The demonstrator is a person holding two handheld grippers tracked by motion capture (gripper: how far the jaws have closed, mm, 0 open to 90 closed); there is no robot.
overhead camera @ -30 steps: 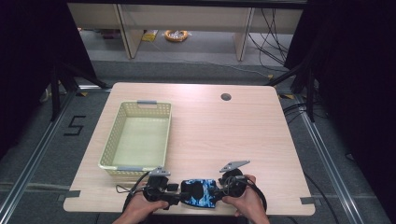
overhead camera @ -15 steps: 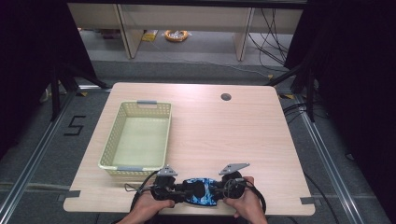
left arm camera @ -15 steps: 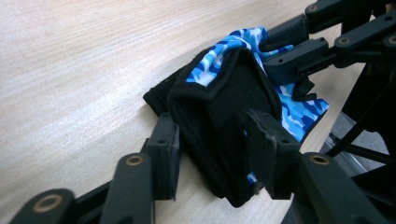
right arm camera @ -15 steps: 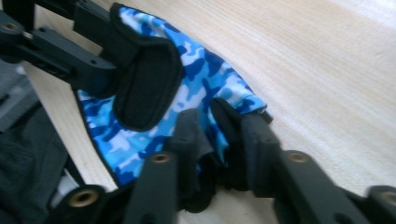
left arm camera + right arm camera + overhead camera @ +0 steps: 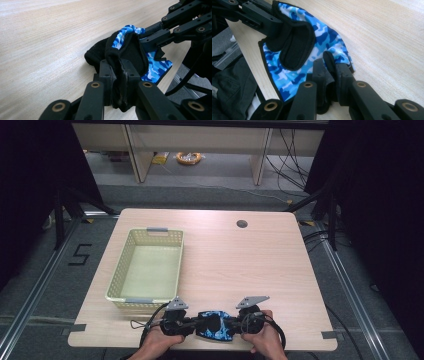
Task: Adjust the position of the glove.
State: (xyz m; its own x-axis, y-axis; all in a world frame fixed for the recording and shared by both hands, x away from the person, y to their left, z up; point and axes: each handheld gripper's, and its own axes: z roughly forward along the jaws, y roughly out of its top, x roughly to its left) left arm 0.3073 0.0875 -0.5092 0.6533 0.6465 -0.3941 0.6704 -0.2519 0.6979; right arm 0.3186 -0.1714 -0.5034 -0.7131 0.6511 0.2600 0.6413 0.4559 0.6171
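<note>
A: What did the surface look like?

B: It was a pale wood-grain bench with rounded corners point(image 5: 260, 255), with a small dark round grommet hole point(image 5: 242, 224) near its far edge. A pale yellow-green plastic lattice basket point(image 5: 116, 285) sat on its left half, grey handles at both short ends, nothing in it.

A: And the room around it?

B: Dark curtains hung on both sides. The grey floor point(image 5: 40, 270) had metal rails running along each side of the bench and a "5" marked at the left. Beyond the far edge stood light-coloured furniture legs, loose black cables and a coiled yellow-orange object point(image 5: 189, 157) on the floor.

A: Where was the cloth piece?

B: The blue camouflage-print fabric piece with black trim and a black patch point(image 5: 215, 326) lay at the near edge of the bench, stretched between the two claws and just right of the basket's near corner.

A: How were the claws set?

B: The left claw point(image 5: 119, 75) was clamped on a black-edged fold of the fabric, its jaws pressed together around it. The right claw point(image 5: 331, 72) pinched the blue patterned edge at the opposite end. A hand held each gripper, the left hand point(image 5: 157, 345) and the right hand point(image 5: 264, 340) coming in from the bottom.
</note>
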